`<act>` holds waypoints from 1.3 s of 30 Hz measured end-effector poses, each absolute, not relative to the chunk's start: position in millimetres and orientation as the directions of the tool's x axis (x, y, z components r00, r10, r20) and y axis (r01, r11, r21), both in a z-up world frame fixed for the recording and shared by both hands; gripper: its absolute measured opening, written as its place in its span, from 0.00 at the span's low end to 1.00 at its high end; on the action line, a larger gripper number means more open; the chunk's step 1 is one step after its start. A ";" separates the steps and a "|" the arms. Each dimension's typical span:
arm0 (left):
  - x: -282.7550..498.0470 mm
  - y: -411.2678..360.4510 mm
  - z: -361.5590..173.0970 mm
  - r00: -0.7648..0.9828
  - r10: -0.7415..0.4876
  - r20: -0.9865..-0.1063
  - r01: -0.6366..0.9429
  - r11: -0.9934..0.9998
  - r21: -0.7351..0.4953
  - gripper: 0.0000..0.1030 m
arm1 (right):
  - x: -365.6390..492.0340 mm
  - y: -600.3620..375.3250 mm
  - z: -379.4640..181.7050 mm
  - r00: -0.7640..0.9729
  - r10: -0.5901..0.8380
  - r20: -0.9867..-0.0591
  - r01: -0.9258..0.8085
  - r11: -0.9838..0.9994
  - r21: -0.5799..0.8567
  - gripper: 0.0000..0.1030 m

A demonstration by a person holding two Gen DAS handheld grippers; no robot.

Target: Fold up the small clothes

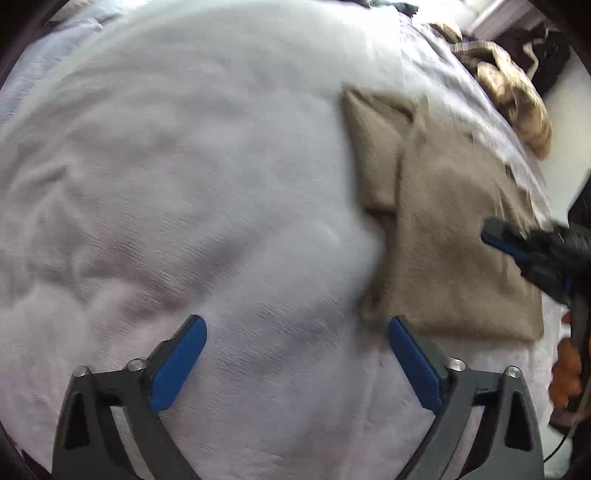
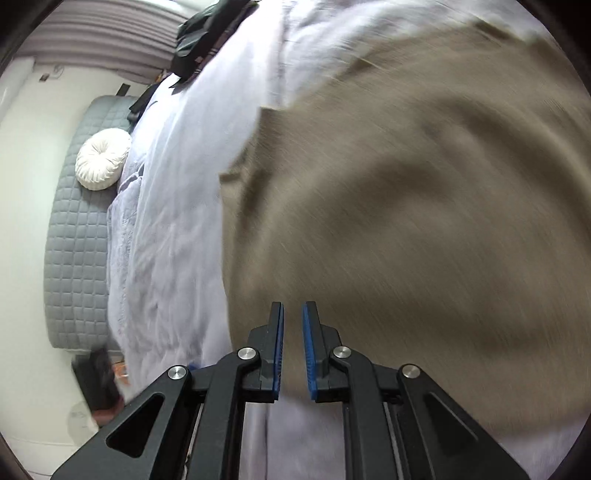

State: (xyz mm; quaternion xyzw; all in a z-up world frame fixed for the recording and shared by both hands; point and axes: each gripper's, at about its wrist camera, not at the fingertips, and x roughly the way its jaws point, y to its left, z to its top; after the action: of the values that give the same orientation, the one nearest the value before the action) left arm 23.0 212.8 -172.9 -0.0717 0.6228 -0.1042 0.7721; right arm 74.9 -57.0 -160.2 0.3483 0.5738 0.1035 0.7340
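Note:
A tan garment point(image 1: 443, 221) lies folded flat on the white bed cover point(image 1: 184, 184), with a narrower folded part sticking out on its left side. My left gripper point(image 1: 295, 321) hangs open and wide above the bare cover, just left of the garment's near corner, with nothing between its fingers. My right gripper point(image 1: 495, 232) reaches in from the right over the garment. In the right wrist view the right gripper point(image 2: 293, 304) is shut to a thin slit and holds nothing. The blurred tan garment point(image 2: 406, 184) fills the view beyond it.
A crumpled mottled beige cloth point(image 1: 513, 88) lies at the bed's far right edge. Dark clothes point(image 2: 207, 33) are piled at the far end of the bed. A round white cushion point(image 2: 103, 158) rests on a grey quilted pad point(image 2: 74, 240) beside the bed.

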 end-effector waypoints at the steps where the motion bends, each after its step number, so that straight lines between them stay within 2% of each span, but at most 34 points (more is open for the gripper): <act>1: 23.2 218.5 -173.4 0.208 -0.244 -0.947 0.068 0.970 -0.235 0.96 | 88.6 -50.0 -159.1 0.324 0.533 -0.782 0.237 0.754 0.612 0.13; 7: 27.2 246.0 -184.3 0.230 -0.180 -0.956 -0.001 0.983 -0.185 0.96 | 133.3 -6.8 -167.6 0.296 0.434 -0.851 0.150 0.859 0.490 0.13; 12: 33.0 259.0 -188.5 0.254 -0.160 -0.954 -0.058 0.982 -0.180 0.96 | 123.1 33.4 -171.8 0.250 0.361 -0.898 0.056 0.921 0.386 0.13; 14: 33.8 263.3 -186.2 0.279 -0.160 -0.947 -0.072 0.980 -0.187 0.96 | 111.7 39.8 -164.0 0.232 0.376 -0.897 0.019 0.920 0.391 0.13; 16: 36.0 264.5 -183.5 0.297 -0.178 -0.938 -0.067 0.976 -0.207 0.96 | 96.7 36.9 -158.7 0.195 0.447 -0.873 0.018 0.888 0.459 0.13; 18: 37.0 266.4 -178.4 0.322 -0.190 -0.927 -0.067 0.973 -0.223 0.96 | 81.9 31.4 -155.5 0.185 0.520 -0.834 0.064 0.840 0.539 0.27; 19: 36.8 267.1 -175.3 0.335 -0.189 -0.923 -0.069 0.972 -0.224 0.96 | 69.3 22.4 -156.9 0.191 0.563 -0.804 0.119 0.800 0.589 0.56; 20: 37.6 267.5 -172.4 0.345 -0.185 -0.920 -0.069 0.973 -0.221 0.96 | 58.7 14.1 -160.2 0.203 0.593 -0.779 0.176 0.761 0.625 0.75; 22: 39.7 266.3 -167.0 0.368 -0.174 -0.913 -0.065 0.975 -0.212 0.96 | 36.8 -3.4 -173.6 0.245 0.659 -0.711 0.302 0.645 0.702 0.75; 28: 36.7 260.8 -140.7 0.470 -0.182 -0.864 -0.003 0.978 -0.207 0.96 | -12.1 -36.4 -240.6 0.439 0.693 -0.572 0.593 0.255 0.763 0.70; 30: 35.8 258.4 -133.4 0.487 -0.211 -0.847 0.029 0.974 -0.226 0.97 | -13.4 -37.2 -252.1 0.513 0.691 -0.509 0.611 0.122 0.782 0.55; 31: 35.5 256.6 -131.0 0.489 -0.226 -0.842 0.041 0.971 -0.237 0.97 | -11.8 -38.0 -253.3 0.542 0.694 -0.473 0.601 0.073 0.796 0.32; 32: 35.6 255.8 -129.0 0.486 -0.249 -0.838 0.054 0.965 -0.255 0.97 | -9.3 -37.5 -251.0 0.551 0.700 -0.455 0.586 0.064 0.808 0.13; 33: 36.3 255.2 -127.7 0.476 -0.275 -0.835 0.068 0.959 -0.277 0.97 | -6.4 -36.7 -246.3 0.548 0.709 -0.444 0.567 0.075 0.820 0.09; 36: 36.0 251.8 -128.6 0.465 -0.293 -0.835 0.064 0.952 -0.298 0.97 | 5.0 -24.9 -226.2 0.500 0.743 -0.444 0.489 0.180 0.853 0.09; 39: 40.1 245.1 -139.5 0.434 -0.252 -0.865 0.061 0.966 -0.251 0.97 | 8.0 -12.7 -231.6 0.387 0.749 -0.538 0.494 0.324 0.807 0.09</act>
State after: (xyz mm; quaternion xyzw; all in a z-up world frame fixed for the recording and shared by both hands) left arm 40.1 245.1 -139.5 -0.0913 0.5238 -0.0930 0.8418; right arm 8.0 -12.7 -231.6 0.5719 0.5434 0.1052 0.6055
